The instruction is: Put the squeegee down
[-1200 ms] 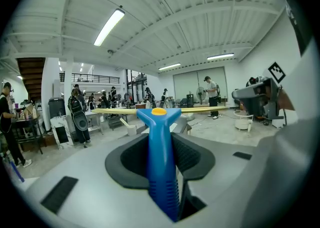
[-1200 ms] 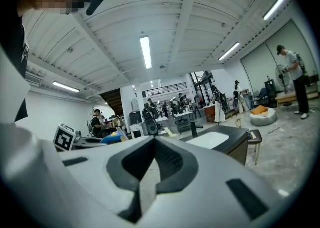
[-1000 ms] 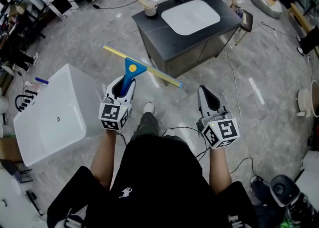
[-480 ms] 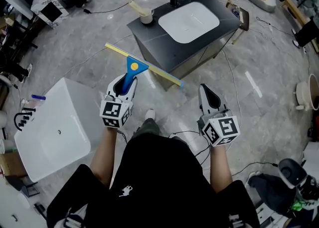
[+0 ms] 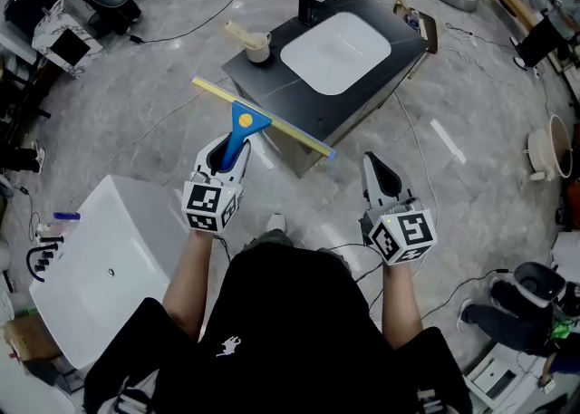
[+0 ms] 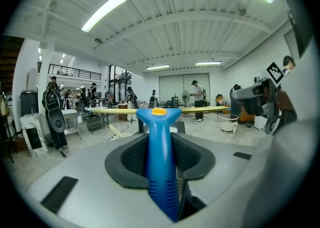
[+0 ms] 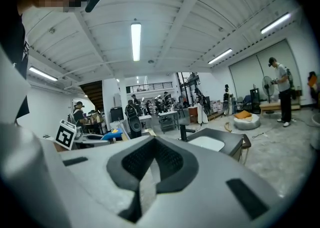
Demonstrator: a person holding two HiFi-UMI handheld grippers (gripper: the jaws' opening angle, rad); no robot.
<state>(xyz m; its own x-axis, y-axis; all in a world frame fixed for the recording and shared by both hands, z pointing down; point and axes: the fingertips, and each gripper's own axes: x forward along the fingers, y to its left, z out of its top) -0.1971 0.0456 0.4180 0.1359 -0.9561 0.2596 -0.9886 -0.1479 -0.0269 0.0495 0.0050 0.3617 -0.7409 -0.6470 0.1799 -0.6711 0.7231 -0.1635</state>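
Observation:
The squeegee [image 5: 241,128] has a blue handle and a long yellow blade [image 5: 288,129] lying crosswise. My left gripper [image 5: 227,155] is shut on the handle and holds it out in front of me, above the floor. In the left gripper view the handle [image 6: 160,162] runs up between the dark pads, with the blade [image 6: 200,109] level beyond them. My right gripper [image 5: 380,170] hangs beside it at the same height. In the right gripper view its jaws [image 7: 151,167] are closed together with nothing between them.
A dark vanity cabinet [image 5: 272,77] with a white basin [image 5: 335,41], a black tap [image 5: 310,0] and a cup [image 5: 257,44] stands just ahead. A white tub [image 5: 109,258] lies on the floor at the left. Cables, gear and several people fill the hall around.
Both grippers keep their pose and the grip on the squeegee. The surroundings have slid past: the white tub has dropped lower left in the head view, and the vanity has shifted left.

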